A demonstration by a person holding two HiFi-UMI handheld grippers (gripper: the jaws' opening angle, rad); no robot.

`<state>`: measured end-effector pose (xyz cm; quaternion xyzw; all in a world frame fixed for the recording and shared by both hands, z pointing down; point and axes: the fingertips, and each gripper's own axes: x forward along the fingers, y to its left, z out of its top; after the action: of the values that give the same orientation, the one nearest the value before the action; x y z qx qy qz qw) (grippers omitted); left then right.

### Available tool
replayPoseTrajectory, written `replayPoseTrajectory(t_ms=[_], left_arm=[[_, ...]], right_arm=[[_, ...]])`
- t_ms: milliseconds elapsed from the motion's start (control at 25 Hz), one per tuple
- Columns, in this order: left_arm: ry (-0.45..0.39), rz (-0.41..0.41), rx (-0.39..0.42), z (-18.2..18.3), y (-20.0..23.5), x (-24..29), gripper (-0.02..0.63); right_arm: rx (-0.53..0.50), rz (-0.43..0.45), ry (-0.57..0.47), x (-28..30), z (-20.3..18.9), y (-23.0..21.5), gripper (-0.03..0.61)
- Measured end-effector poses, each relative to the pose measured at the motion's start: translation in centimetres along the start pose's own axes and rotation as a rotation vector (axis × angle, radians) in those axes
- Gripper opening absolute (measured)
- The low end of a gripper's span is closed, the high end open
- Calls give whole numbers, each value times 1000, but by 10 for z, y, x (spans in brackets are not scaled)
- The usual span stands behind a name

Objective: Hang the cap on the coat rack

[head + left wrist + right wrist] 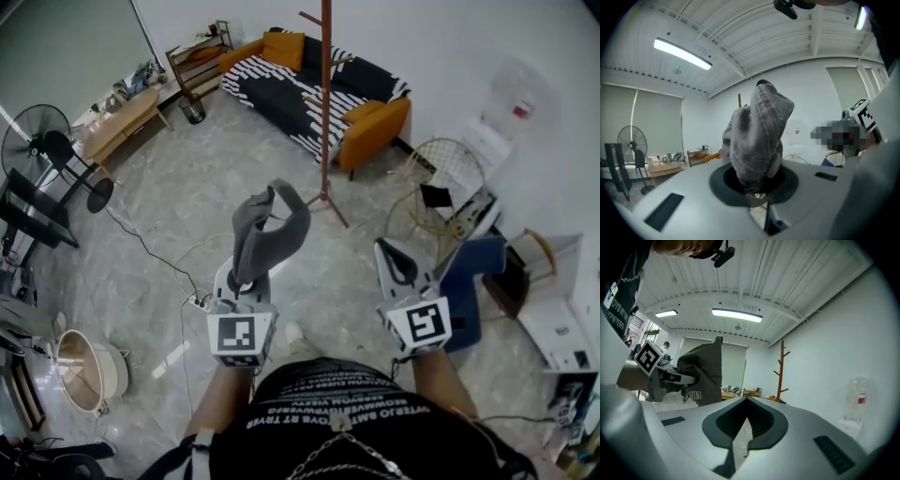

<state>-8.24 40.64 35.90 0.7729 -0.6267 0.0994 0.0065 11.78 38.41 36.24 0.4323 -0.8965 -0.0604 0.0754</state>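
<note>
The wooden coat rack [325,103] stands upright on the marbled floor [187,202], its pegs bare, with an orange and black-and-white striped sofa [361,122] just behind it against the wall. In the head view, the left gripper [246,277] is on the near side of the rack and a little to its left. Its jaws are pressed nearly together on the lower edge of the grey cap [267,230]. The cap rises above the jaws in a crumpled fold, well apart from the rack and touching none of its pegs. The right gripper [398,258] is on the near side of the rack too, a little to its right. Its jaws are closed, tip to tip, with nothing between them. In the right gripper view the rack stands far off, past the jaw tips, near the white wall.
</note>
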Motion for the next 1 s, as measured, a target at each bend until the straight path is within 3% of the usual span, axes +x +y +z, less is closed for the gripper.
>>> replayPoseTrajectory(t_ms=[600, 840, 1000], left_arm=[[-42, -87, -22, 15, 87, 99, 17], [-38, -132, -14, 8, 111, 122, 17], [-51, -102, -74, 3, 130, 124, 17]], right_arm=[[-41, -29, -83, 117, 48, 2, 3], [-36, -54, -46, 152, 46, 6, 3], [-55, -49, -77, 166, 54, 14, 3]])
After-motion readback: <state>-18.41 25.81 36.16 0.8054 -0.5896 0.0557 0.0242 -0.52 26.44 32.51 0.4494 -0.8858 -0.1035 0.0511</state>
